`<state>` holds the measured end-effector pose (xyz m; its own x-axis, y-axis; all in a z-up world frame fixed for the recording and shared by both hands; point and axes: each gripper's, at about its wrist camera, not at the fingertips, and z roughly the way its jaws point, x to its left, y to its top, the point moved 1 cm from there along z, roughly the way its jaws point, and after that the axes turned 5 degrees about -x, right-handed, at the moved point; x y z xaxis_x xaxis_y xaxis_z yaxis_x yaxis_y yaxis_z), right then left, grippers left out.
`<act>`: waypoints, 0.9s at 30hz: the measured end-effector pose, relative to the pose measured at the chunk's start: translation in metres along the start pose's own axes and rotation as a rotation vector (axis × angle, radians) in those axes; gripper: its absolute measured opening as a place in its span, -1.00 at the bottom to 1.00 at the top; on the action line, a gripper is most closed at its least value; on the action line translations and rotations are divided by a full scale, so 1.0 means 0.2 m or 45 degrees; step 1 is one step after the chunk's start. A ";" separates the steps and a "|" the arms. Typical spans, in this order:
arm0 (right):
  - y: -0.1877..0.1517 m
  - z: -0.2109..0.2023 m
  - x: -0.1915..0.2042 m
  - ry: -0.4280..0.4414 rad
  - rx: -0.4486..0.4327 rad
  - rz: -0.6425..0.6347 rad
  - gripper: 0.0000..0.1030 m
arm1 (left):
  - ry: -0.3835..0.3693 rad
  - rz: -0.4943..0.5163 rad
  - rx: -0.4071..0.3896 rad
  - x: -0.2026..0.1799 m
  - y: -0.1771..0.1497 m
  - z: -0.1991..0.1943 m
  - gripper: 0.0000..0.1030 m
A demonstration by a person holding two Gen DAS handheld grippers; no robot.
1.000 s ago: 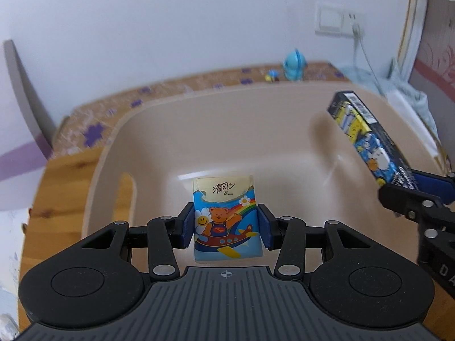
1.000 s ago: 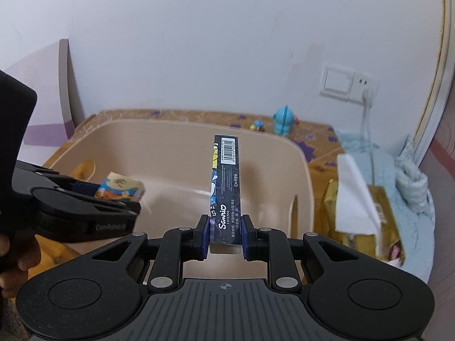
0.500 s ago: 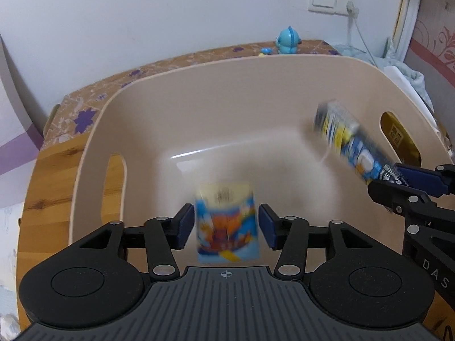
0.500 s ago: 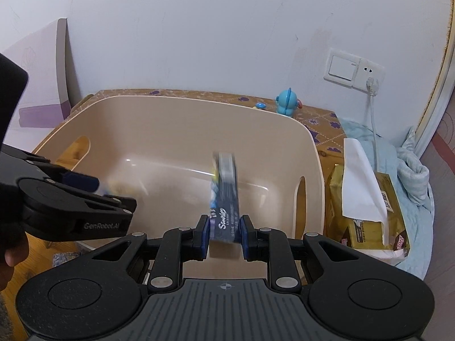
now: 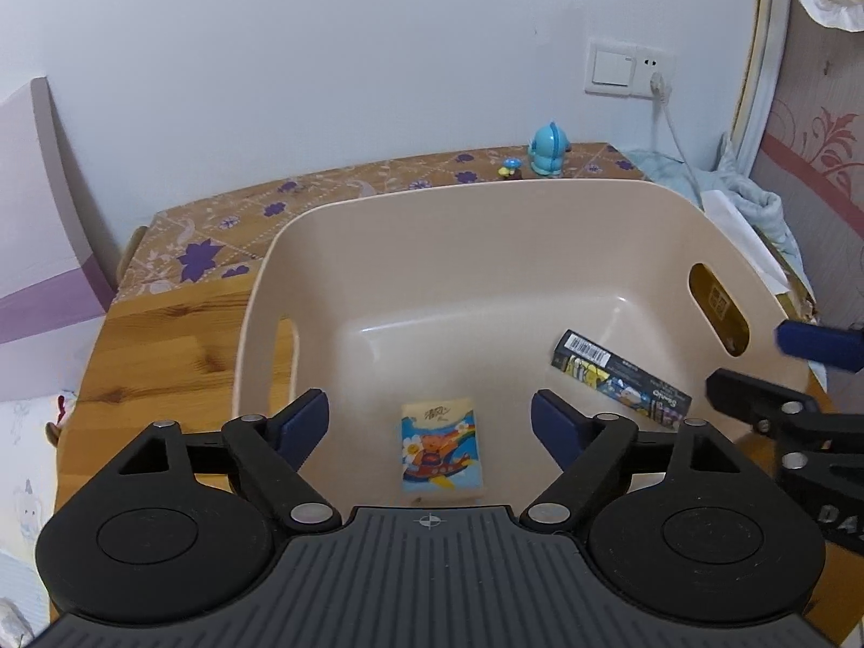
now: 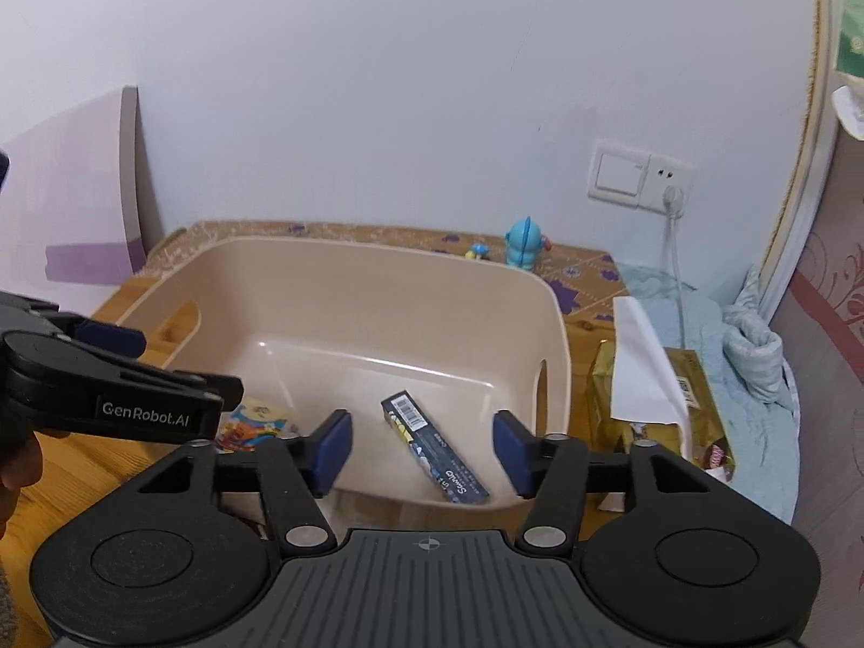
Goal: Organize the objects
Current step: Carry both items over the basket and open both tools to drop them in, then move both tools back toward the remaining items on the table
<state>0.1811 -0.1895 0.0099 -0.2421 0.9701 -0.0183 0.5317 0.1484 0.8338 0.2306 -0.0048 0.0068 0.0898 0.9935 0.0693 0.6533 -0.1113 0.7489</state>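
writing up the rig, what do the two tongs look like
Both are matte black plastic with a ribbed grey body, round pivot discs, silver screws and dark blue pads. The left tongs carry white "GenRobot.AI" lettering on the side arm; the right tongs show a small crosshair mark.

I see a plain beige tub [image 5: 486, 227] on my honey-brown wood-grain tabletop [image 5: 162, 345]. Behind it lies a tan cloth [image 5: 335, 189] printed with purple flowers. The tissue pack [image 5: 440, 448] in the tub is blue with a cream top, a rainbow, a bear and a red plane. The long box [image 5: 621, 378] is dark navy with yellow cartoon figures and a white barcode. My left claw [image 5: 429, 426] and right claw [image 6: 421, 445] are black with navy pads. A light-blue figurine [image 5: 548, 148] stands against the white wall.
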 end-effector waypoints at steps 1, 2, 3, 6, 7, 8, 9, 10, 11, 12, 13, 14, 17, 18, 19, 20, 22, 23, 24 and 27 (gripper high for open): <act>0.00 -0.02 0.00 -0.001 -0.011 -0.002 0.30 | 0.006 -0.002 -0.005 0.01 -0.01 -0.02 0.63; 0.00 -0.05 0.01 -0.004 -0.021 -0.007 0.32 | 0.010 -0.003 -0.011 0.01 -0.02 -0.04 0.63; 0.00 -0.07 0.01 -0.006 -0.030 -0.014 0.38 | 0.015 -0.003 -0.017 0.02 -0.03 -0.06 0.63; -0.01 -0.14 0.03 -0.011 -0.038 -0.042 0.48 | 0.038 0.000 -0.036 0.03 -0.05 -0.11 0.63; -0.01 -0.16 0.04 -0.010 -0.039 -0.051 0.49 | 0.048 0.007 -0.045 0.03 -0.06 -0.13 0.63; -0.02 -0.18 0.05 -0.009 -0.044 -0.058 0.50 | 0.056 0.016 -0.055 0.03 -0.08 -0.16 0.63; -0.02 -0.21 0.06 -0.008 -0.049 -0.062 0.52 | 0.061 0.021 -0.062 0.03 -0.09 -0.18 0.63; -0.03 -0.23 0.07 -0.007 -0.053 -0.065 0.53 | 0.064 0.024 -0.069 0.03 -0.10 -0.20 0.63; -0.03 -0.25 0.07 -0.005 -0.058 -0.067 0.54 | 0.065 0.025 -0.074 0.04 -0.11 -0.22 0.63; -0.04 -0.27 0.08 -0.003 -0.062 -0.068 0.56 | 0.065 0.026 -0.079 0.04 -0.12 -0.24 0.63; -0.04 -0.29 0.09 -0.001 -0.066 -0.070 0.63 | 0.064 0.024 -0.083 0.04 -0.13 -0.26 0.63; -0.05 -0.31 0.09 0.000 -0.070 -0.072 0.67 | 0.063 0.021 -0.086 0.05 -0.14 -0.28 0.63; -0.09 -0.35 0.11 -0.006 -0.077 -0.082 0.75 | 0.050 -0.001 -0.088 0.06 -0.17 -0.33 0.65; -0.10 -0.36 0.11 -0.011 -0.078 -0.083 0.75 | 0.044 -0.005 -0.085 0.06 -0.18 -0.34 0.65; -0.11 -0.38 0.11 -0.012 -0.077 -0.081 0.76 | 0.043 -0.006 -0.083 0.06 -0.20 -0.35 0.65; -0.12 -0.38 0.11 -0.009 -0.074 -0.077 0.77 | 0.044 -0.006 -0.083 0.06 -0.22 -0.36 0.65; -0.15 -0.39 0.12 -0.004 -0.062 -0.072 0.79 | 0.047 -0.005 -0.082 0.07 -0.25 -0.39 0.65; -0.17 -0.40 0.12 -0.005 -0.056 -0.070 0.79 | 0.046 -0.006 -0.080 0.07 -0.27 -0.40 0.65; -0.19 -0.40 0.12 -0.007 -0.049 -0.068 0.80 | 0.042 -0.009 -0.078 0.07 -0.28 -0.41 0.65; -0.24 -0.40 0.12 -0.004 -0.025 -0.060 0.81 | 0.034 -0.022 -0.067 0.08 -0.34 -0.43 0.65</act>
<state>0.0861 -0.1888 0.0139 -0.2640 0.9627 -0.0596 0.5037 0.1903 0.8427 0.1236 0.0213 0.0134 0.0581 0.9956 0.0734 0.6142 -0.0936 0.7835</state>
